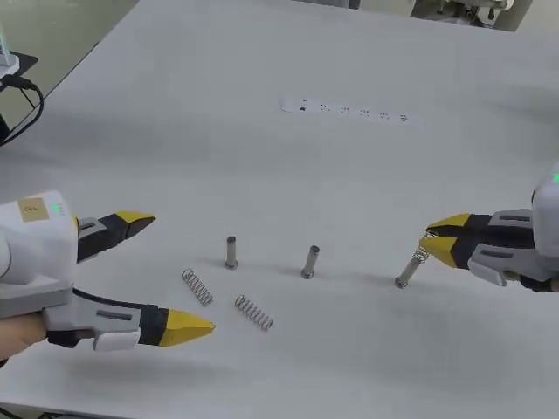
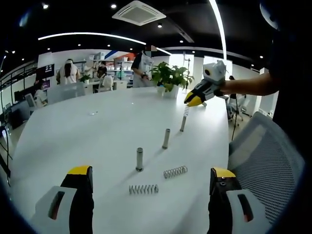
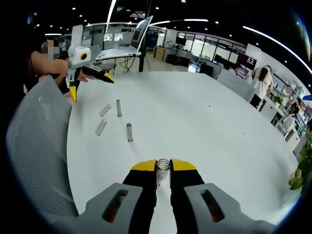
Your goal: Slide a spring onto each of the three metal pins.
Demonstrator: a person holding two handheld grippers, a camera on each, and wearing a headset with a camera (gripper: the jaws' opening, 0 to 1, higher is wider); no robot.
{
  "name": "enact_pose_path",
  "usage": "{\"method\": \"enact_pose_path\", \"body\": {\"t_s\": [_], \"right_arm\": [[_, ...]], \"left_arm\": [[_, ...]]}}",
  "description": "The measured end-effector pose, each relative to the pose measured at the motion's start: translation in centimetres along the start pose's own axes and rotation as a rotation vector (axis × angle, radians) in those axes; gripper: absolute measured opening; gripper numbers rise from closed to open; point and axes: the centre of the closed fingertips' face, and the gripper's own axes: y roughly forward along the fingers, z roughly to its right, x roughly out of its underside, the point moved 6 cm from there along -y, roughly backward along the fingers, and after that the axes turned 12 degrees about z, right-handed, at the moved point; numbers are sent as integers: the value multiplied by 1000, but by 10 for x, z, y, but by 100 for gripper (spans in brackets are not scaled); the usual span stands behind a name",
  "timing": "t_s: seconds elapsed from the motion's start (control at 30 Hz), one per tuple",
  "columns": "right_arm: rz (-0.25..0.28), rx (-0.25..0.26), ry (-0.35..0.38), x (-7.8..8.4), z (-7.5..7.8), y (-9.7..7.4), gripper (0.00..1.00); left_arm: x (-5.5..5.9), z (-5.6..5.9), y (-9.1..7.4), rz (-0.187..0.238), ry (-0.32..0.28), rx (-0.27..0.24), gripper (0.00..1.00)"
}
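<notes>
Clenching a spring [image 1: 421, 254] atop the tilted pin [image 1: 406, 275] with right tool [image 1: 430, 238], holding left tool [image 1: 182, 272] released.

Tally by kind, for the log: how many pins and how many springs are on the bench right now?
Short cylindrical metal pins: 3
Coiled metal springs: 3 (two lying loose, one held in the right gripper)
Total: 6
</notes>
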Motion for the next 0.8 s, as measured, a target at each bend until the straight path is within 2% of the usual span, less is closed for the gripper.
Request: {"method": "enact_pose_path", "body": {"t_s": [0.8], "right_arm": [[-16,0,6,6,-1,3,6]], "left_arm": [[2,-1,-3,1,-7,-1,97]]}}
